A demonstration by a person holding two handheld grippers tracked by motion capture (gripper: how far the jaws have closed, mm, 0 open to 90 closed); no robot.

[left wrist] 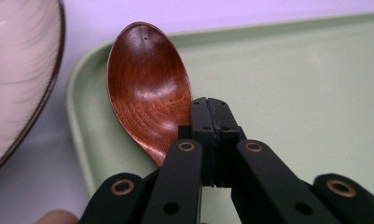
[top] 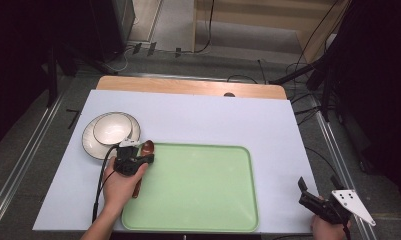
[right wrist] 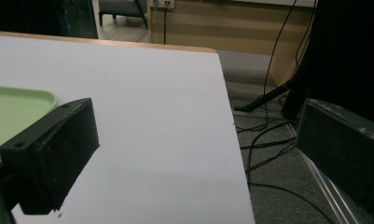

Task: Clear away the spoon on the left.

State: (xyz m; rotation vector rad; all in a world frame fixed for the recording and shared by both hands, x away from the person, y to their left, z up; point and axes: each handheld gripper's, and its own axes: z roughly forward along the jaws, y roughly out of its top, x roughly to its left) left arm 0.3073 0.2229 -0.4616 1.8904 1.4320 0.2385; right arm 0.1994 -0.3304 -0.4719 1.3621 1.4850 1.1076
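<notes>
A dark red wooden spoon (top: 148,146) lies across the left rim of the pale green tray (top: 203,200), bowl end toward the far side. Its handle (top: 136,190) sticks out below my left hand. My left gripper (top: 148,159) sits low over the spoon's neck with its jaws pressed together. In the left gripper view the spoon bowl (left wrist: 147,88) lies just left of the shut left gripper (left wrist: 211,105), and the neck passes under the left jaw; I see nothing between the pads. My right gripper (top: 318,181) rests open at the table's front right corner, and its jaws (right wrist: 198,144) hold nothing.
A white bowl (top: 112,127) sits on a dark-rimmed plate (top: 90,142) left of the tray's far corner, close to my left gripper. The bowl's side (left wrist: 17,70) looms at the left. The table's right edge (right wrist: 231,121) drops to a floor with cables.
</notes>
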